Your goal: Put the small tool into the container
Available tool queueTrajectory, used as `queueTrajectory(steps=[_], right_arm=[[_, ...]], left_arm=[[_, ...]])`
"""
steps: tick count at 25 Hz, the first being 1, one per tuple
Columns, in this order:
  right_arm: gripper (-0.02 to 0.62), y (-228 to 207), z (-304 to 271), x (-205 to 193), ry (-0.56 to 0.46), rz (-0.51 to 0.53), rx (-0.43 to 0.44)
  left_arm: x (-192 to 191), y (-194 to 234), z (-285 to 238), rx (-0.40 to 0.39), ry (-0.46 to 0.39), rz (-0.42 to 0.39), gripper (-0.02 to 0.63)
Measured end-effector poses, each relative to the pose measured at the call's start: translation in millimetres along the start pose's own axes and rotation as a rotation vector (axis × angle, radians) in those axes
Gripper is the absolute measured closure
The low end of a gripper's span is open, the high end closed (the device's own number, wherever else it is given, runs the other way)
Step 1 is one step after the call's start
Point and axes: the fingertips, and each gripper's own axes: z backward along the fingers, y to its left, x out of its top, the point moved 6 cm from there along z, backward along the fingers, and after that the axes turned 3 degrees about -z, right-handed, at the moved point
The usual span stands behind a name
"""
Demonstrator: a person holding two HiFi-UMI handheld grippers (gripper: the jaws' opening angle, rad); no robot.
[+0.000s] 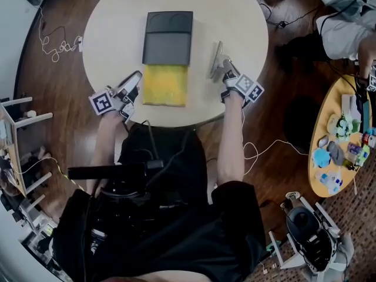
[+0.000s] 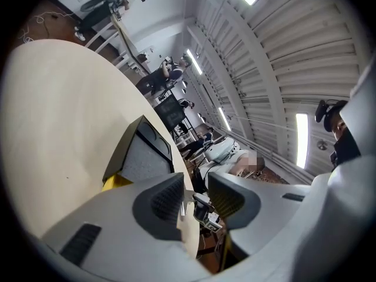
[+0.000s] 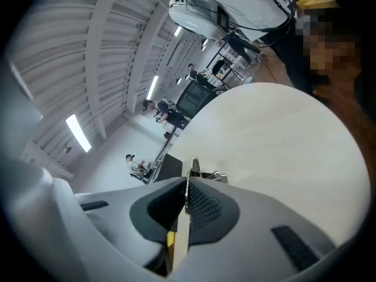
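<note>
The small tool [image 1: 217, 57] is not yet in the container, so the task looks barely begun: it is gripped, but carrying and placing it remain. On the round counter [image 1: 247, 22] the open container [image 1: 168, 40], a dark tray with a yellow foam half [image 1: 165, 84], lies between the claws. The left claw [image 1: 133, 82] is spread and empty beside the foam. The right claw [image 1: 223, 69] pinches the thin metal tool just right of the container. No writing is readable.

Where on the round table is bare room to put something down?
Free: the round cream table left of the dark grey rectangular container, and the table's far right side. Crowded: the near half, where the left gripper and right gripper flank the container's yellow end.
</note>
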Motion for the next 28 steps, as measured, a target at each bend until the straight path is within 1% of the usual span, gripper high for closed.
queueTrajectory(steps=[5,9,14,17,20,24,28], right_arm=[[0.601,40,15,-14,-0.029,-0.015,0.085],[0.601,66,26,-29,-0.031,-0.025,0.124],[0.601,107,25,-61,-0.005,-0.005,0.145],[0.601,131,18,-86,0.025,-0.036,0.176],[0.601,140,20,-112,0.084,-0.011,0.098],[0.601,153,15,-158,0.161,-0.012,0.043],[0.601,154,12,-187,0.195,-0.012,-0.025]], left_arm=[[11,6,5,-0.045,-0.017,0.031,0.485],[16,14,6,-0.087,-0.038,0.060,0.485],[29,30,24,-0.122,-0.072,0.106,0.485],[32,40,36,-0.145,-0.079,0.143,0.485],[31,46,41,-0.173,-0.083,0.163,0.485],[32,54,50,-0.200,-0.084,0.191,0.485],[32,58,53,-0.246,-0.085,0.208,0.489]])
